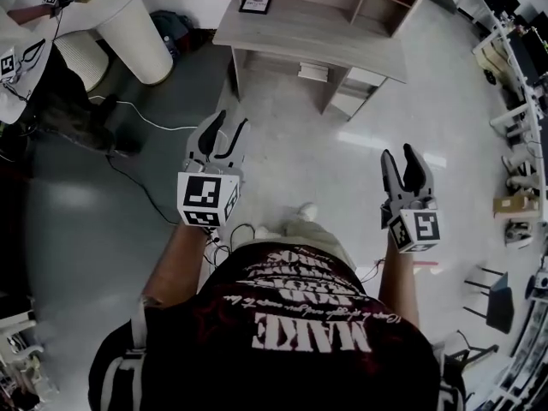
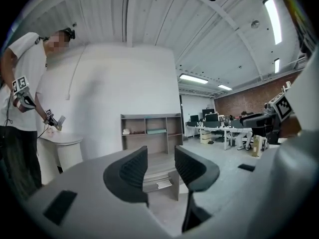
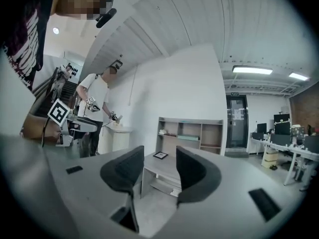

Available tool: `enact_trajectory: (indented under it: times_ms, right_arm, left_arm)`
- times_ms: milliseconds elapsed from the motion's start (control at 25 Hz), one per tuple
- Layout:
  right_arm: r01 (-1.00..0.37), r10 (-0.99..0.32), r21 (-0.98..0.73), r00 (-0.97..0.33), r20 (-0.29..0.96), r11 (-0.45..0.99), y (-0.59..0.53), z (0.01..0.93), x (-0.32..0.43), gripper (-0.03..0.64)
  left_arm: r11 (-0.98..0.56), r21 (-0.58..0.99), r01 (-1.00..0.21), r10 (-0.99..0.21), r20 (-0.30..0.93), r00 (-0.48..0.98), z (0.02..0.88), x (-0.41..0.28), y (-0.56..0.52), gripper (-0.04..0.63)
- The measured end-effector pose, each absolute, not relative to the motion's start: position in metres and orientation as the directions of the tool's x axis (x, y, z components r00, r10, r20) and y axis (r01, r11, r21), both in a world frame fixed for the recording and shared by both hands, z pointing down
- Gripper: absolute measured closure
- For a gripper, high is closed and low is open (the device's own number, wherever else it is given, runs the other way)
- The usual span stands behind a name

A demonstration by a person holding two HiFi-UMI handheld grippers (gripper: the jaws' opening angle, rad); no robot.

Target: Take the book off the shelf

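A grey desk [image 1: 317,37] with a shelf unit [image 2: 152,131] on its back stands across the floor ahead of me. A flat teal book [image 2: 156,131] lies in the unit's middle compartment, also the teal book [image 3: 189,137] in the right gripper view. A white stack of books or papers [image 1: 313,73] sits on the low shelf under the desk top. My left gripper [image 1: 229,127] and right gripper [image 1: 399,157] are held out level, well short of the desk. Both stand open and empty, as the left gripper [image 2: 160,158] and right gripper [image 3: 159,158] views show.
A small framed picture [image 1: 256,2] lies on the desk top. A white round pedestal table [image 1: 128,15] stands at the left, with another person [image 2: 22,108] holding grippers beside it. Cables [image 1: 137,114] trail over the floor. Office desks and chairs [image 1: 514,75] line the right side.
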State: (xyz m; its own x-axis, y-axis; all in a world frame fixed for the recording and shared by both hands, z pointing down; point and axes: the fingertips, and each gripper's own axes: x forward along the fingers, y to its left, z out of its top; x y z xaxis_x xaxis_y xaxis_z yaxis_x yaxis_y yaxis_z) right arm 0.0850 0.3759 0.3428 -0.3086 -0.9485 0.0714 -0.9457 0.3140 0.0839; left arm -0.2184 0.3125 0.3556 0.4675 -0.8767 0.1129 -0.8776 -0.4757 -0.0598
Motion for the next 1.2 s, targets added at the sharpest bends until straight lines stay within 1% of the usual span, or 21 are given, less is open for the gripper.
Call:
enact_trajectory:
  times_ms: [160,240,400,520,760,1000,1200]
  right_arm:
    - [-0.954,-0.954,0.054,-0.289,0.075,0.294,0.357,0.347,0.096,0.407]
    - [-0.954,-0.953,0.025,-0.295,0.070,0.297,0.345,0.348,0.098,0.407]
    - [-0.945,-0.945,0.030,-0.323,0.060,0.325,0.307,0.350,0.105,0.407]
    - [-0.944,-0.942,0.027,-0.327,0.076,0.329,0.270,0.357,0.117,0.407]
    - [-0.923,-0.920,0.020,-0.382,0.084,0.385,0.189,0.354,0.126,0.405]
    - [-0.901,-0.899,0.025,-0.430,0.081,0.433,0.128,0.349,0.152,0.407]
    - [-0.868,-0.867,-0.017,-0.497,0.033,0.497,0.091,0.348,0.169,0.408]
  left_arm:
    - [-0.473,-0.056,-0.879,-0.876,0.131,0.463,0.363,-0.217,0.290,0.420]
    - [-0.473,-0.069,-0.878,-0.876,0.142,0.461,0.367,-0.214,0.278,0.420]
    - [-0.470,-0.071,-0.880,-0.876,0.162,0.455,0.372,-0.208,0.245,0.420]
    - [-0.478,-0.061,-0.876,-0.871,0.162,0.464,0.370,-0.196,0.214,0.420]
    - [-0.474,-0.009,-0.881,-0.870,0.158,0.467,0.361,-0.165,0.140,0.420]
    - [-0.463,-0.032,-0.886,-0.877,0.161,0.452,0.356,-0.130,0.084,0.420]
    - [-0.454,-0.044,-0.890,-0.882,0.159,0.443,0.358,-0.101,0.054,0.422]
